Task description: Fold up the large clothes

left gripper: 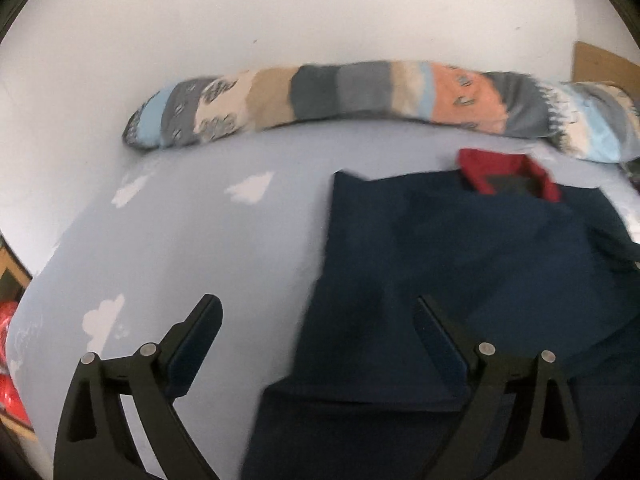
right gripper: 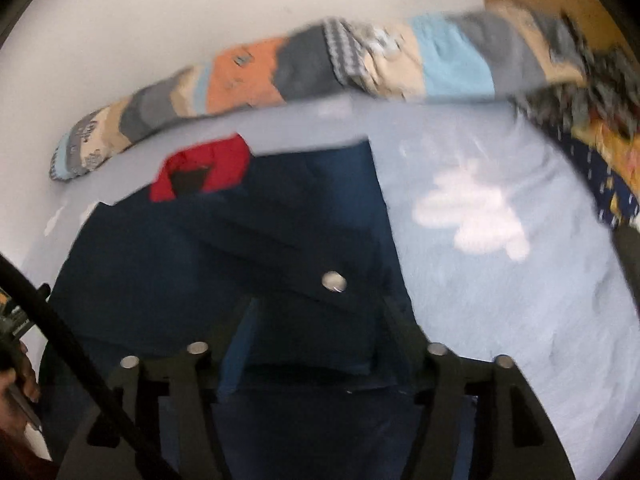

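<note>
A dark navy jacket (left gripper: pixel 460 264) with a red collar lining (left gripper: pixel 508 176) lies partly folded on a light blue bed sheet (left gripper: pixel 192 248). My left gripper (left gripper: pixel 320 312) is open and empty, hovering over the jacket's left edge. In the right wrist view the jacket (right gripper: pixel 192 248) has a sleeve folded across it with a silver snap (right gripper: pixel 334 281), and its red collar (right gripper: pixel 208 168) lies at the far end. My right gripper (right gripper: pixel 320 312) is open above the jacket's near part; its fingers are dark and blurred against the cloth.
A long patchwork bolster (left gripper: pixel 360 96) lies along the white wall at the bed's far edge. A patterned blanket (right gripper: pixel 600 136) lies at the right. Red items (left gripper: pixel 8 360) sit at the left beyond the bed edge. A hand (right gripper: pixel 16 380) shows at the far left.
</note>
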Available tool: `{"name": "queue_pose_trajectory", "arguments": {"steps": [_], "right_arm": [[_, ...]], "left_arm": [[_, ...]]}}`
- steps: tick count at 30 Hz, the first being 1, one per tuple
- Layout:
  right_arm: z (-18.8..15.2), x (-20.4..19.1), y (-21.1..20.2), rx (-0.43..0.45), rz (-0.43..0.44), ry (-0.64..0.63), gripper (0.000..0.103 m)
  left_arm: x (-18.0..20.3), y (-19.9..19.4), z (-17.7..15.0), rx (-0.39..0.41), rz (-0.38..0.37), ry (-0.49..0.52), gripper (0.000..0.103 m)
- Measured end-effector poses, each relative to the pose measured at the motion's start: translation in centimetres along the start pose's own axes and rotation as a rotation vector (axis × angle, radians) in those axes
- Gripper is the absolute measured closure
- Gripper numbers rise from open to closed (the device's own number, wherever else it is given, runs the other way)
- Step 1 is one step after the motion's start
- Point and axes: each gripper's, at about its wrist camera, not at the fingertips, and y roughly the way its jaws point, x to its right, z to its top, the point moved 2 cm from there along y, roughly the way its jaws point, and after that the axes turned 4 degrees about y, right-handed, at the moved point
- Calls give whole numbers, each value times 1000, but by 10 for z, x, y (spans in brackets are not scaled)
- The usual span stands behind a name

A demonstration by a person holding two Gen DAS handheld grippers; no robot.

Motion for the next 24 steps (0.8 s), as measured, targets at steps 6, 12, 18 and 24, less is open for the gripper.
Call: {"name": "queue_pose_trajectory", "arguments": {"steps": [6,12,18,24], "right_arm": [[13,-24,38,-15,-87,-101,35],[26,-16,90,-145,-119,-81,35],[24,-18,87,-150,-115,-104,33],[16,-20,63,-122,-117,-106,31]], "left_arm": [[41,18,13,13,44,120,8],[49,81,24,-97,70,97,8],[43,88,10,-116,40,42,7],[38,53,-2,-75,38,26,7]]}}
